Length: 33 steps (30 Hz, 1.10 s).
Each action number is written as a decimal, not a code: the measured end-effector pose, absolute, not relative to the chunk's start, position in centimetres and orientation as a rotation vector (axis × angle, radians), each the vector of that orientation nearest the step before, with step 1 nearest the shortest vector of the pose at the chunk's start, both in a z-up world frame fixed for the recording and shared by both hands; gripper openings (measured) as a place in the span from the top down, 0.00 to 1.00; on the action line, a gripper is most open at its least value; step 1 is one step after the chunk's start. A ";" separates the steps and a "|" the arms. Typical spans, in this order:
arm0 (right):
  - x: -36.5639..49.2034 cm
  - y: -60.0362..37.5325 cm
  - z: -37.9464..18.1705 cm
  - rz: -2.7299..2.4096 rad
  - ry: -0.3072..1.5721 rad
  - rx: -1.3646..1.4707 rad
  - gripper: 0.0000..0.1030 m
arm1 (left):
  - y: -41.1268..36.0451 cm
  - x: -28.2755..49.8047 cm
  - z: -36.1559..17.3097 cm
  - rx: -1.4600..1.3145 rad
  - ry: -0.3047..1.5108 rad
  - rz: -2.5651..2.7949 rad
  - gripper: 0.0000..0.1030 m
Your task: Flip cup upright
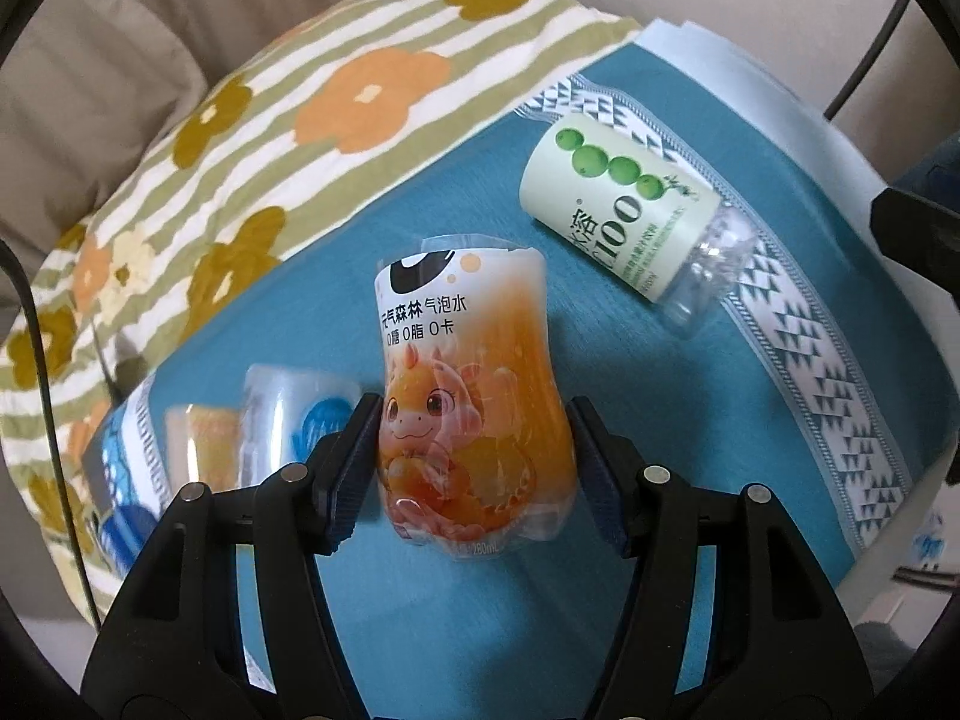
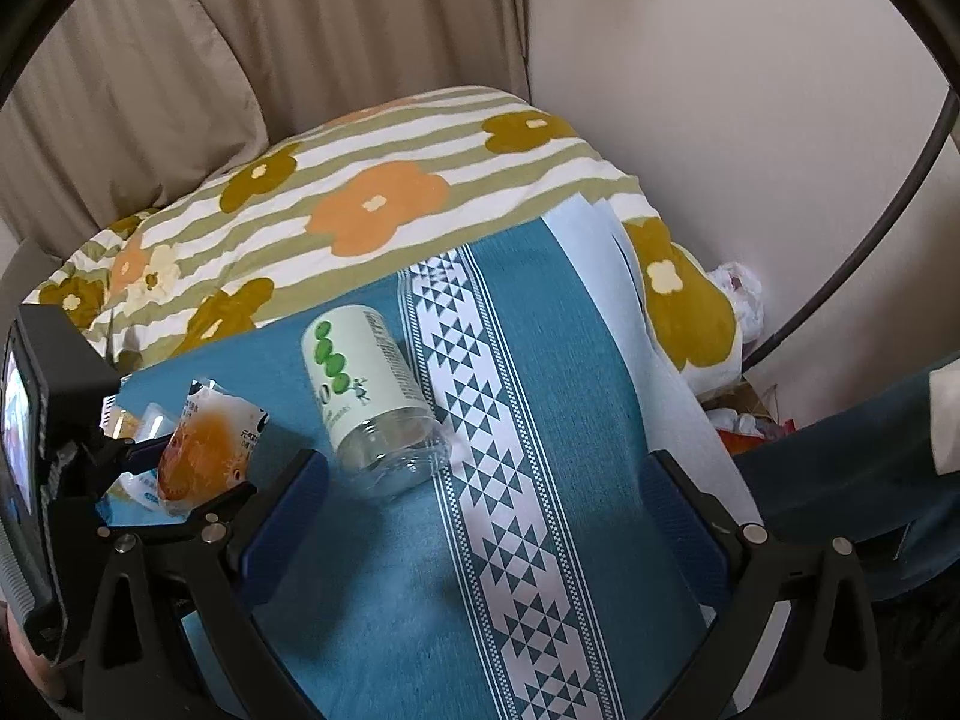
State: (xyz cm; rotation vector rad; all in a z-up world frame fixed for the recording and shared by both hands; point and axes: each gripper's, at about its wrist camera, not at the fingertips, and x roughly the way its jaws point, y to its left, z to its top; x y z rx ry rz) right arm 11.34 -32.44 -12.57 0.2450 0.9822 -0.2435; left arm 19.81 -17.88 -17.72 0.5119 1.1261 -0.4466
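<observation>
Between left gripper (image 1: pixel 474 450) jaws — orange cup (image 1: pixel 465 396), right gripper (image 2: pixel 480 510) agape

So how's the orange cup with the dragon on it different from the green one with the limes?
The orange cup sits between the left claw fingers, held off the blue cloth; the green cup lies on its side on that cloth, untouched. The orange cup has a curvy waist and a dragon print; the green cup is straight-walled with green fruit. Both are cut-down clear plastic bottles with printed sleeves.
</observation>
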 end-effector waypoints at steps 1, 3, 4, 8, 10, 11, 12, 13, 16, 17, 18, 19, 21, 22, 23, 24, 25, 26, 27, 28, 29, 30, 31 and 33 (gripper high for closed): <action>11.1 -32.3 -12.3 -0.236 0.978 0.240 0.00 | -17.7 19.3 -17.3 0.501 1.123 -0.435 0.36; 10.6 -32.1 -11.7 -0.214 0.968 0.227 0.00 | -17.1 18.2 -16.4 0.475 1.116 -0.407 0.36; 10.4 -32.0 -11.5 -0.204 0.966 0.222 0.00 | -16.9 17.9 -16.1 0.465 1.116 -0.397 0.36; 9.2 -31.7 -10.7 -0.141 0.960 0.203 0.00 | -15.5 15.3 -14.9 0.401 1.116 -0.328 0.36; 8.7 -31.4 -10.6 -0.109 0.960 0.190 0.00 | -15.1 14.2 -14.6 0.380 1.116 -0.300 0.36; 8.5 -31.4 -10.6 -0.094 0.962 0.182 0.00 | -14.7 13.4 -14.6 0.359 1.121 -0.282 0.36; 8.3 -31.2 -10.6 -0.083 0.963 0.173 0.00 | -14.6 13.0 -14.6 0.343 1.125 -0.270 0.36; 8.0 -31.1 -10.6 -0.067 0.964 0.163 0.00 | -14.3 12.4 -14.7 0.323 1.132 -0.252 0.36; 7.4 -30.6 -10.8 -0.032 0.968 0.143 0.00 | -13.7 11.0 -15.5 0.268 1.162 -0.207 0.36; 7.2 -30.5 -11.0 -0.015 0.969 0.137 0.00 | -13.6 10.6 -16.1 0.252 1.174 -0.194 0.36; 7.0 -30.5 -11.2 -0.004 0.971 0.131 0.00 | -13.5 10.2 -16.6 0.240 1.187 -0.186 0.36; 6.8 -30.4 -11.4 0.006 0.976 0.123 0.00 | -13.3 9.7 -17.3 0.229 1.204 -0.177 0.36; 6.5 -30.1 -12.0 0.020 0.989 0.112 0.00 | -13.3 9.2 -18.5 0.220 1.230 -0.168 0.36; 6.3 -30.1 -12.2 0.025 0.994 0.111 0.00 | -13.3 9.0 -19.1 0.219 1.242 -0.162 0.36; 6.2 -30.1 -12.6 0.035 1.003 0.113 0.00 | -13.4 9.0 -19.6 0.218 1.251 -0.156 0.36; 6.1 -30.0 -13.0 0.040 1.011 0.114 0.00 | -13.4 9.0 -20.2 0.219 1.258 -0.150 0.36; 6.0 -29.9 -13.3 0.044 1.019 0.114 0.00 | -13.3 9.0 -20.7 0.217 1.266 -0.145 0.36; 6.0 -29.9 -13.7 0.046 1.029 0.113 0.00 | -13.2 9.0 -21.0 0.216 1.271 -0.141 0.36; 5.9 -29.8 -14.0 0.048 1.037 0.112 0.00 | -13.2 9.0 -21.5 0.217 1.275 -0.138 0.36; 5.9 -29.8 -14.3 0.051 1.045 0.114 0.00 | -13.2 9.0 -21.8 0.221 1.275 -0.135 0.36; 5.8 -29.8 -14.6 0.053 1.051 0.115 0.00 | -13.2 9.1 -21.9 0.226 1.276 -0.133 0.36; 5.7 -29.7 -14.8 0.055 1.057 0.117 0.00 | -13.2 9.1 -22.1 0.231 1.276 -0.134 0.36; 5.7 -29.6 -15.0 0.055 1.062 0.118 0.00 | -13.1 9.0 -22.2 0.233 1.272 -0.136 0.36; 5.5 -29.6 -15.2 0.055 1.065 0.120 0.00 | -13.1 8.9 -22.2 0.242 1.261 -0.136 0.36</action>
